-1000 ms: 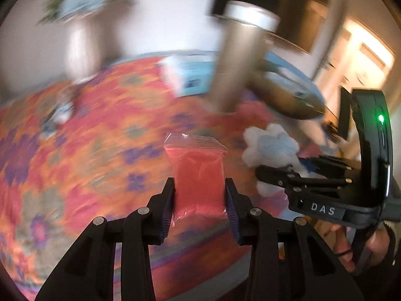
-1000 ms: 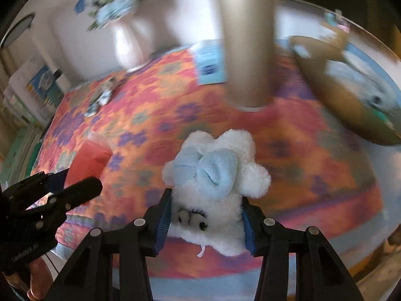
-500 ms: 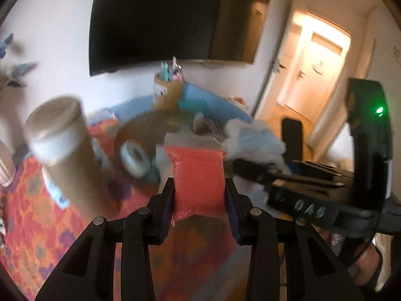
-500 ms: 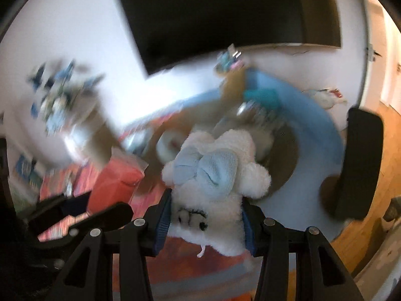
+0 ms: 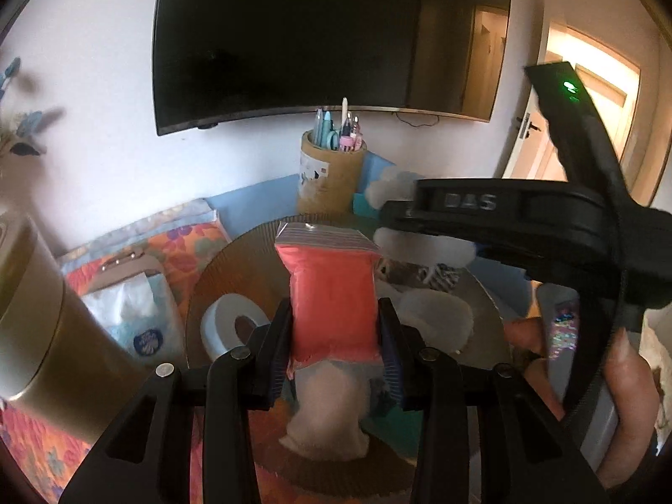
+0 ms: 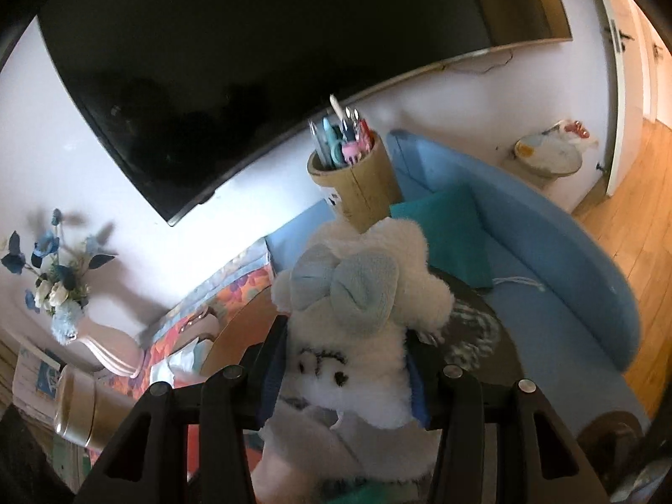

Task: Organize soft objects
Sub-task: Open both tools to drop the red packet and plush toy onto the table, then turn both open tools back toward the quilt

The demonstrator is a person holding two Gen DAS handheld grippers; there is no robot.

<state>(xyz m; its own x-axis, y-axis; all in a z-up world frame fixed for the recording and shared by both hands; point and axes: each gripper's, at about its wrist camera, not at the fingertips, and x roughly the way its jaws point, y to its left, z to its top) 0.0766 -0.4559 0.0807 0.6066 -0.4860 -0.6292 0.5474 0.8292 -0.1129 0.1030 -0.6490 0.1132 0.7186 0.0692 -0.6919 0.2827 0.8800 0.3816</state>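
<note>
My left gripper (image 5: 336, 346) is shut on a red bag (image 5: 332, 294) with a clear zip top and holds it upright over a round brown basket (image 5: 252, 248). My right gripper (image 6: 342, 361) is shut on a white plush toy (image 6: 357, 294) with a light blue bow, held above the same basket (image 6: 229, 336). The right gripper also shows in the left wrist view (image 5: 495, 214), crossing from the right with the plush (image 5: 386, 189) in it. In the basket lie a white tape roll (image 5: 229, 327), white fluffy items (image 5: 437, 319) and a white soft piece (image 5: 327, 416).
A tan pen holder (image 5: 332, 176) stands behind the basket. A gold cylinder (image 5: 38, 327) and a tissue pack (image 5: 134, 315) sit at the left on the floral cloth (image 5: 180, 239). A teal cushion (image 6: 449, 231) lies on the blue surface (image 6: 567, 260). A flower vase (image 6: 63, 294) stands far left.
Both grippers have swung from over the floral cloth to above the brown basket, each still holding its object. The right gripper now crosses higher in the left wrist view.
</note>
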